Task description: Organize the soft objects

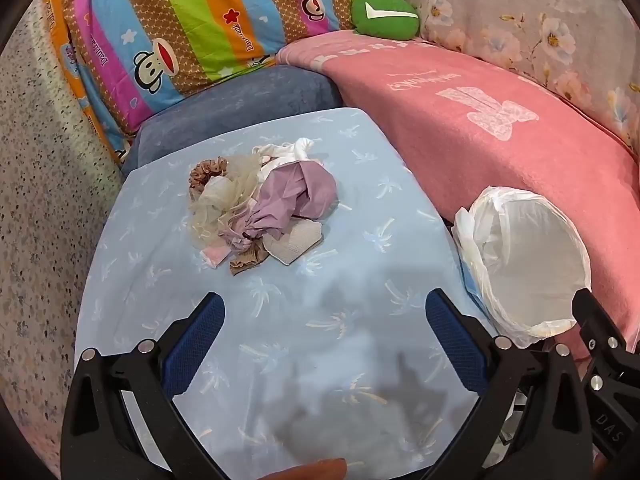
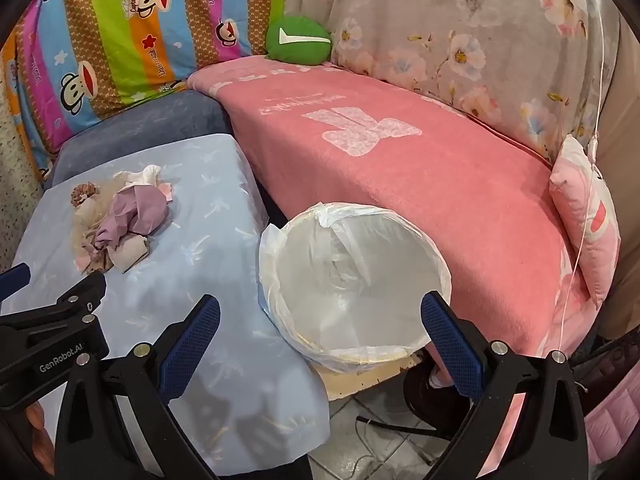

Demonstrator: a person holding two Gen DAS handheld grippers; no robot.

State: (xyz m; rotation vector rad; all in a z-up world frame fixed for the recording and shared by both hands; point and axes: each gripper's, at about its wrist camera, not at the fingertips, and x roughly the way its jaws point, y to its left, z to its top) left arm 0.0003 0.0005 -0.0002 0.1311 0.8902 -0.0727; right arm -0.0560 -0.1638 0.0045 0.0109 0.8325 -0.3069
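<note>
A heap of soft items (image 1: 260,200) lies on a light blue cloth-covered surface (image 1: 360,208): a mauve cloth (image 1: 296,196), a brown scrunchie (image 1: 202,172), cream netting (image 1: 218,208) and a beige pad (image 1: 294,244). The same heap (image 2: 120,224) shows at the left of the right wrist view. My left gripper (image 1: 324,320) hovers open over the cloth, short of the heap, holding nothing. My right gripper (image 2: 320,320) is open above the near rim of a round bin lined with a white bag (image 2: 352,280); the bin (image 1: 528,264) stands right of the blue surface.
A pink blanket (image 2: 400,168) covers the sofa behind the bin. A striped cartoon cushion (image 1: 180,28), a green plush (image 1: 384,12) and a floral cover (image 2: 480,40) lie at the back. A pink pillow (image 2: 588,220) leans at right. Tiled floor with cables (image 2: 380,432) is below.
</note>
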